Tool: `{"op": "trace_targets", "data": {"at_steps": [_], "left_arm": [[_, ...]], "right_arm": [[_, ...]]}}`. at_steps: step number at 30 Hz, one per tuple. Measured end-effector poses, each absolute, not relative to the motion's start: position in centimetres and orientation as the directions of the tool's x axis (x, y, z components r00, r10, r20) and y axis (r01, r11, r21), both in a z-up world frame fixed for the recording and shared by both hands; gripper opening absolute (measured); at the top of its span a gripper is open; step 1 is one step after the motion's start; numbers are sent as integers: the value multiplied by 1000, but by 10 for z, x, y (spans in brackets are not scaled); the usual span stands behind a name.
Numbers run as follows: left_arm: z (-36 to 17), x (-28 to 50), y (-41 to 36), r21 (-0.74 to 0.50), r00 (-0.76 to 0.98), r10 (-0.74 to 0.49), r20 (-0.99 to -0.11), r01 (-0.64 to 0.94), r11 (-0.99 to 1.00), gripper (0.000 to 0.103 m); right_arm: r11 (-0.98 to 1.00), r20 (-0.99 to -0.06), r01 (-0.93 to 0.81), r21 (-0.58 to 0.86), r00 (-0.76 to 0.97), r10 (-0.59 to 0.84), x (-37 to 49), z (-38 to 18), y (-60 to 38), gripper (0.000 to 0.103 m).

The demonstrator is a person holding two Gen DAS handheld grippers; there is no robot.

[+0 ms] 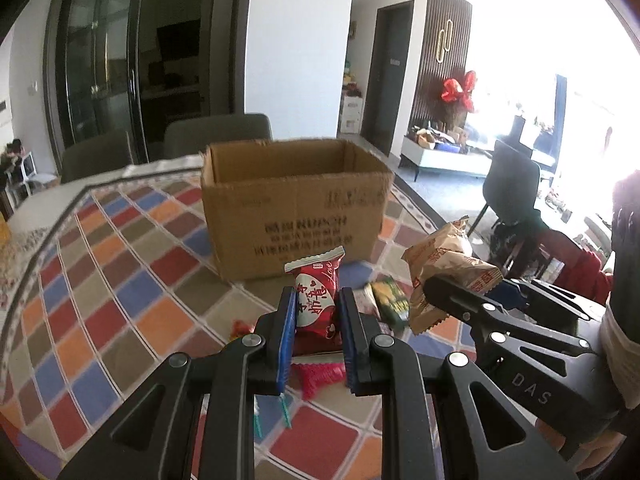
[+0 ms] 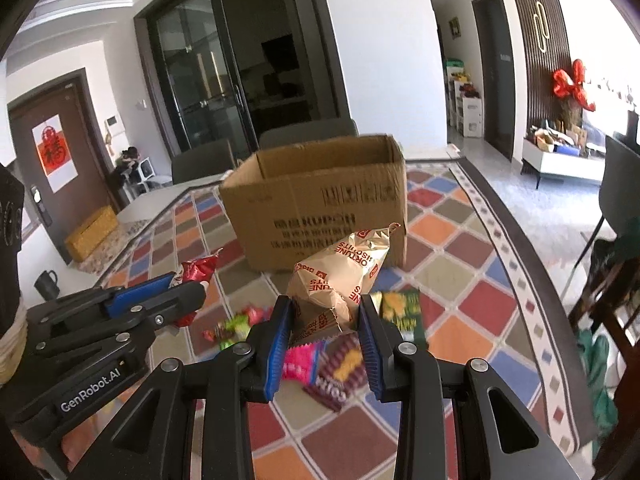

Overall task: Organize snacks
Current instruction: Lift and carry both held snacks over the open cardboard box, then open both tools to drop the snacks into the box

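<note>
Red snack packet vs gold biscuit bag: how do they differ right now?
The red snack packet is small, flat and held upright by the left gripper; the gold biscuit bag is bigger, puffy and crumpled, tilted in the right gripper. Both are clamped, lifted off the table, facing the open cardboard box.

A dining room opening onto a bright living area

The worktop (image 2: 472, 264) wears a cloth of red, orange, blue and olive diamonds with a dark border; two grey chairs (image 1: 218, 132) stand at its far edge, before tall dark glass sliding doors (image 2: 208, 76). A brown door (image 2: 52, 148) at the left carries a red paper cutting on white, with a yellow box (image 2: 92, 232) and a black mug (image 2: 46, 283) near it. On the right, a dark slatted wall (image 2: 536, 52) bears a red bow (image 2: 570, 82) above a low white cabinet (image 2: 560, 164) heaped with clutter. A dark chair (image 1: 510, 188) stands on the pale floor beside strong window glare
</note>
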State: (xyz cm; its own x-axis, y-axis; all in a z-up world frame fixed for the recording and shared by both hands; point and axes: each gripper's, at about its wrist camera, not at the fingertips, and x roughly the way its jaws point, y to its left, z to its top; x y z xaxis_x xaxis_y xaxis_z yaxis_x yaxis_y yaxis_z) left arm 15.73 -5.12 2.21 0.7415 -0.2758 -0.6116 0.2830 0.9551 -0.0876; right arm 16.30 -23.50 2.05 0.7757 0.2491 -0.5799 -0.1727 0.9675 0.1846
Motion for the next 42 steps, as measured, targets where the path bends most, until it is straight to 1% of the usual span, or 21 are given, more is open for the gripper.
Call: {"op": "trace_targets", "data": {"at_steps": [10,15,20,28,36,40,41,42], "left_arm": [[53,195,-40,-63,781,-263,-566,278,959,22],[61,217,-40,-37,784,-256,-565,286,958,22],[69,243,-39,-39,787,-260,-560,288,957,22],[70,291,-37,-44,769,-255,-586,284,958,22],[55,338,-36,-85,726,-263,-635,272,958,22],[48,356,-39,-77,714,-247,-655,261,962,23],[48,358,-39,-69,714,-238,-659,258,964,27],[48,359,-39,-57,716,-223,-662,249,967,33]], "right_arm": [[964,-510,-205,172,818,265,198,56,-225,34],[965,-486,-215,151,834,261,219,72,-222,34],[966,-473,-221,137,842,259,242,83,-220,34],[964,-499,-221,146,825,265,287,84,-214,34],[969,-541,-206,137,804,247,328,78,-211,34],[971,-568,-197,133,788,238,345,70,-209,35],[973,-573,-192,129,787,231,348,69,-208,36],[976,-581,-179,122,785,216,352,67,-209,37]]}}
